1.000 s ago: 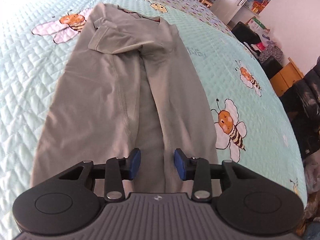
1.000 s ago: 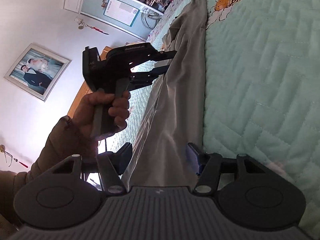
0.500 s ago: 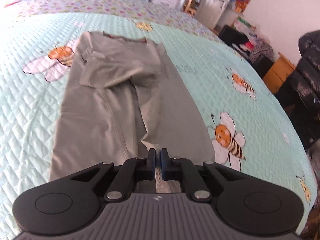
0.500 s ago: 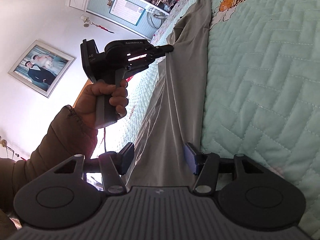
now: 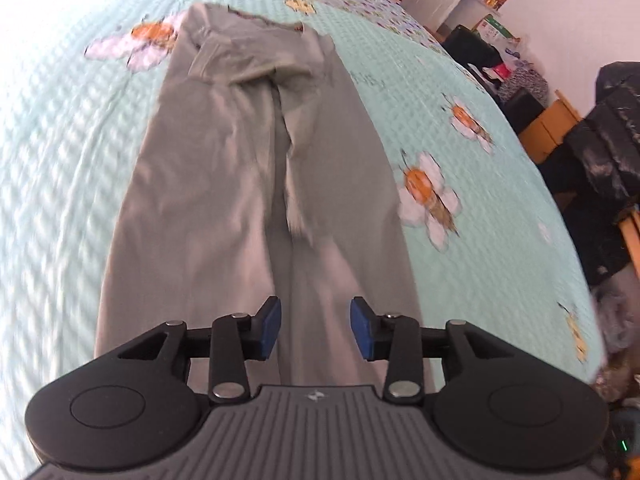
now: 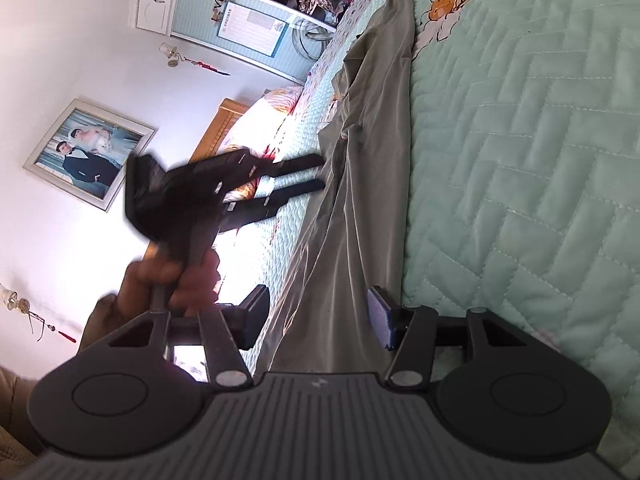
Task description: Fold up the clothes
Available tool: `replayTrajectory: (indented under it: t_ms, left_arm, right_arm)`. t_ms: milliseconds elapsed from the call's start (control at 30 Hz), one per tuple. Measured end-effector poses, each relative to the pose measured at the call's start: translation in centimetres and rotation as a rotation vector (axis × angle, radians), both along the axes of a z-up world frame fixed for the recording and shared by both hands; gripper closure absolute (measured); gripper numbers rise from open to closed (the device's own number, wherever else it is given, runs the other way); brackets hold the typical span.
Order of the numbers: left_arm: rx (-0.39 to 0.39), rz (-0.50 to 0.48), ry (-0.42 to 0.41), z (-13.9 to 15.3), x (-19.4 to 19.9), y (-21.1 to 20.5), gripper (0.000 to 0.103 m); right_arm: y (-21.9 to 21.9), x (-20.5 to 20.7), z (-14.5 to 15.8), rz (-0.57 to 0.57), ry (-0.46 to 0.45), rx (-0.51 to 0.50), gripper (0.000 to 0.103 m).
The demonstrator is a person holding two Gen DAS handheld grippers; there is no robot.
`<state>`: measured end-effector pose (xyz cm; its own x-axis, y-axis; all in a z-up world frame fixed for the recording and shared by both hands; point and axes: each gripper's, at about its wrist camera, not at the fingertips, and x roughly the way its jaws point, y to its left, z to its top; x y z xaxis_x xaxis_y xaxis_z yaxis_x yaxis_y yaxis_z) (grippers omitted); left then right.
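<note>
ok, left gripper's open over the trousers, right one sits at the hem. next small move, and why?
Probably lower the left gripper and re-close on the trouser leg. Its jaws have just been opening and stand apart above the grey trousers, which lie flat on the quilt with no cloth pinched. The right gripper straddles the hem, also open, so neither grips yet.
</note>
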<state>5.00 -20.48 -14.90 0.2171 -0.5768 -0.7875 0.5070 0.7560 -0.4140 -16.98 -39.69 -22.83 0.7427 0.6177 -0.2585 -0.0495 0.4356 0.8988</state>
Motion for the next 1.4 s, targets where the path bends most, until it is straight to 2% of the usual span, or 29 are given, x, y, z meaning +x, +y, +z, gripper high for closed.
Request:
replayTrajectory:
  t_ms: [200, 400, 433, 500, 533, 567, 600, 700, 900, 967, 1400]
  left_arm:
    - [0.028, 0.007, 0.078, -1.0, -5.8, 4.0, 0.060]
    - [0.046, 0.014, 0.027, -1.5, -7.7, 4.1, 0.060]
    - [0.047, 0.019, 0.021, -1.7, -7.8, 4.1, 0.063]
    - [0.039, 0.023, 0.015, -1.7, -8.1, 4.0, 0.076]
    - [0.027, 0.018, 0.017, -1.6, -8.3, 4.0, 0.094]
    - [-0.005, 0.006, 0.032, -1.5, -8.4, 4.1, 0.096]
    - [-0.035, -0.001, 0.039, -1.2, -8.7, 4.3, 0.096]
    - [-0.030, -0.014, -0.004, -0.3, -9.8, 4.5, 0.096]
    - [0.006, 0.055, 0.052, -1.5, -9.3, 6.2, 0.097]
    - [-0.019, 0.046, 0.054, -1.5, -9.5, 6.4, 0.101]
    - [-0.073, 0.023, -0.020, 0.3, -11.2, 6.1, 0.103]
  right_arm:
    - [0.4, -0.3, 0.3, -0.008, -0.006, -0.021, 0.046]
    - [0.4, -0.4, 0.2, -0.023, -0.007, -0.010, 0.046]
    - [0.5, -0.5, 0.2, -0.022, -0.008, -0.018, 0.046]
    - [0.6, -0.5, 0.2, -0.022, -0.010, -0.030, 0.046]
    - [0.6, -0.6, 0.3, -0.023, -0.011, -0.033, 0.046]
    - [0.6, -0.7, 0.3, -0.025, -0.012, -0.035, 0.046]
    - [0.6, -0.7, 0.2, -0.027, -0.012, -0.036, 0.046]
    - [0.5, -1.0, 0.2, -0.030, -0.012, -0.040, 0.046]
    - [0.4, -0.8, 0.2, -0.031, -0.007, -0.043, 0.046]
    - [0.5, -0.8, 0.2, -0.030, -0.007, -0.042, 0.046]
    - [0.4, -0.6, 0.1, -0.031, -0.008, -0.023, 0.046]
